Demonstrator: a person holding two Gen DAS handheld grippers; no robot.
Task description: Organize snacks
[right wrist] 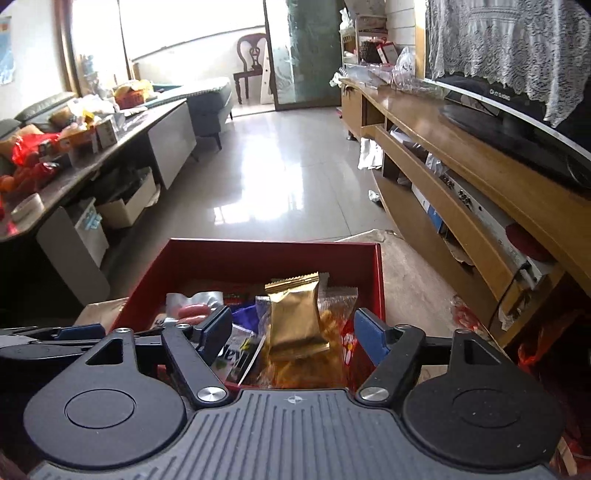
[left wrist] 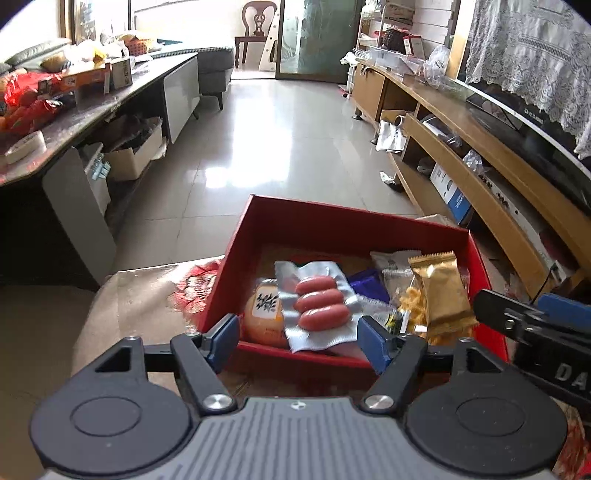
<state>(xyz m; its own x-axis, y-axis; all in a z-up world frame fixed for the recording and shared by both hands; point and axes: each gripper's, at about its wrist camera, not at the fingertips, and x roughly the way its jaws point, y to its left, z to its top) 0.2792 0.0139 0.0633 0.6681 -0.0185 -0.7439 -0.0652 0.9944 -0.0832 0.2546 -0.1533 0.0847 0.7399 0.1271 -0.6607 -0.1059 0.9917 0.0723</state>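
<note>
Just ahead of the spread, empty left claw (left wrist: 297, 338), one three-sausage pack (left wrist: 320, 304) lies in the red box (left wrist: 347, 225); right claw (right wrist: 290, 332) gapes over one gold packet (right wrist: 295, 317).

Lived-in home living room.
Glossy tiled floor (left wrist: 258, 140) down the middle; dark sofa (left wrist: 214, 70) and cluttered low table (left wrist: 110, 103) on the left; long wooden TV stand (left wrist: 461, 147) on the right, bearing a television (left wrist: 517, 122) draped in white lace (left wrist: 535, 48). At the far end, a wooden chair (left wrist: 256, 26) beside a glass sliding door (left wrist: 314, 37). Bright daylight from the left windows.
</note>
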